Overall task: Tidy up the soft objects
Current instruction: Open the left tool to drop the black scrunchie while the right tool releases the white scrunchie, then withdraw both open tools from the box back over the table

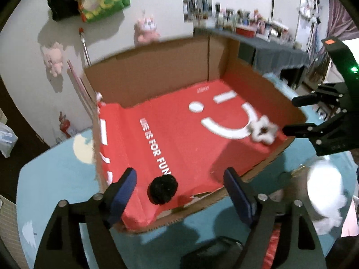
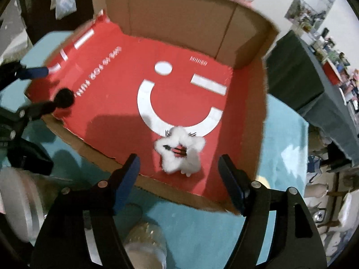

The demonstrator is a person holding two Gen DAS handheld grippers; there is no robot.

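A shallow cardboard box (image 1: 154, 76) with a red printed floor sits on a teal table. A black fuzzy ball (image 1: 162, 187) lies near its front edge, just ahead of my open, empty left gripper (image 1: 179, 180). A white fluffy star-shaped toy (image 1: 262, 130) lies at the box's right side. In the right wrist view the white toy (image 2: 181, 152) lies just ahead of my open, empty right gripper (image 2: 178, 168), and the black ball (image 2: 64, 98) sits at the far left of the box (image 2: 175, 20). My right gripper (image 1: 289, 116) also shows in the left wrist view.
The teal table (image 1: 56, 168) surrounds the box. A white fluffy object (image 1: 325, 192) lies at the right. A white round item (image 2: 15, 204) and a clear glittery object (image 2: 145, 244) lie near the box front. A cluttered dark counter (image 1: 269, 47) stands behind.
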